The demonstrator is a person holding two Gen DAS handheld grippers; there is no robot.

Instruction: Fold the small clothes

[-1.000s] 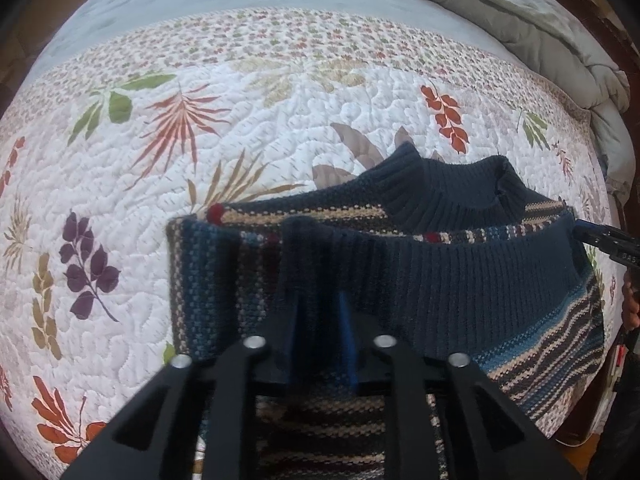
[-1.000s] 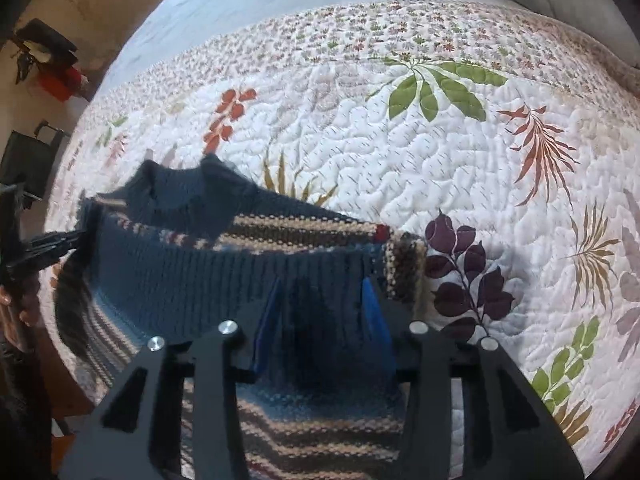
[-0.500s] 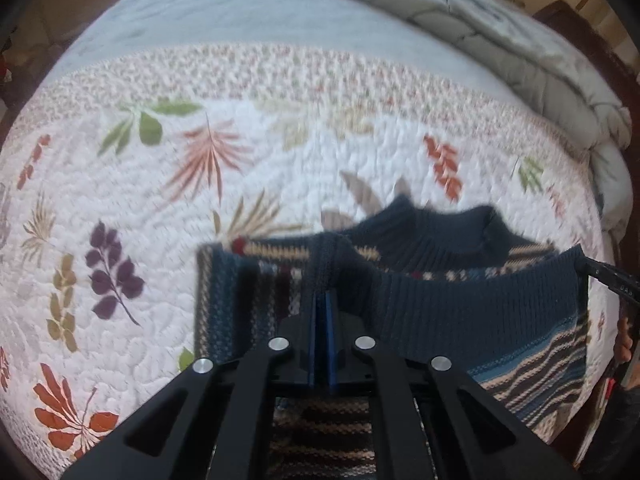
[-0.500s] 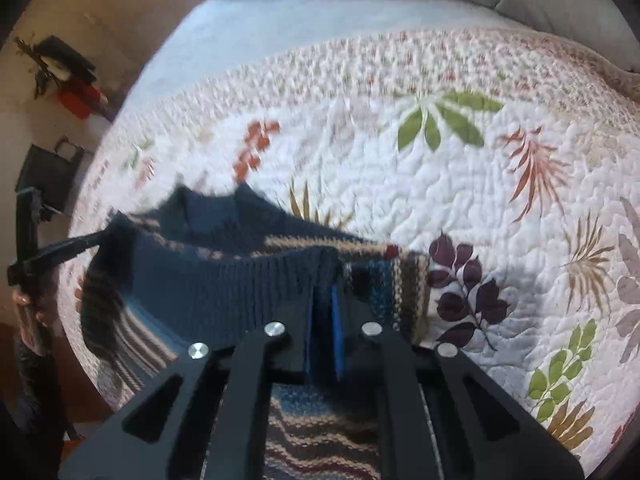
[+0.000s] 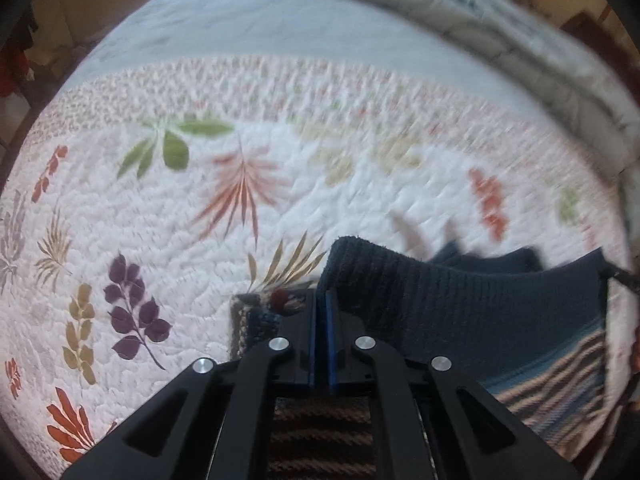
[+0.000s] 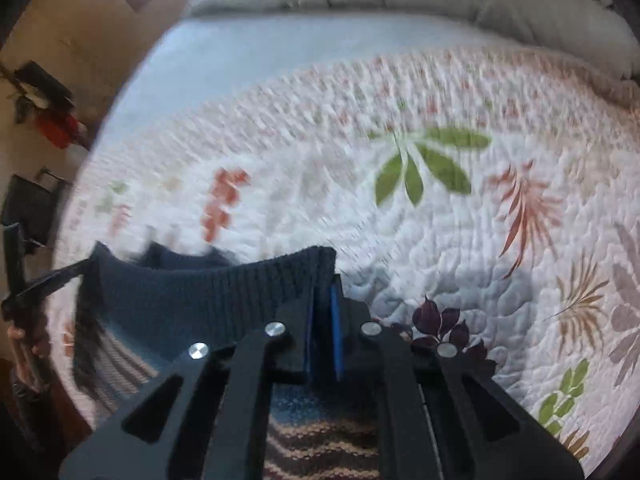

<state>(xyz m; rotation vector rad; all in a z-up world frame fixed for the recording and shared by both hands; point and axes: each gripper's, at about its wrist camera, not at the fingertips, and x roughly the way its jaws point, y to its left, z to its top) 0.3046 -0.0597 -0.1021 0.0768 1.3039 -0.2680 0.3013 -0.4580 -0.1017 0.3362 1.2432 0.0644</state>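
Looking at the sweater (image 5: 460,312) first: it's a chunky knit, navy ribbed band along the edge, with blue, tan and brown stripes further down the body. It sits at the near edge of the bed, partly lifted off the quilt (image 5: 200,240), and the ribbed edge is stretched like a taut line between the two claws.

The left claw (image 5: 320,300) is pinched tight on one corner of that ribbed edge, blue pads squeezed together with knit bunched above them. The right claw (image 6: 322,300) has the other corner the same way, clamped down on the fabric with only a thin sliver between the pads. From the right wrist view you can also see the other claw's black tip hooked on the far end of the edge, with a hand (image 6: 24,344) behind it.

Progress-wise I'd call this early in a fold. Both corners are grabbed and raised, but the edge hasn't been laid over anything yet, and the collar part (image 5: 492,258) beyond looks rumpled rather than flat. So there's carrying the edge across, setting it down and probably more folds to go. Both views are blurry, so I can't tell how neat the rest is lying.

The quilt is white, puffy stitched, with printed leaves in green, rust and purple. Behind it a plain pale blue sheet (image 5: 240,28) and a grey padded duvet (image 6: 440,4) bunched at the far end.
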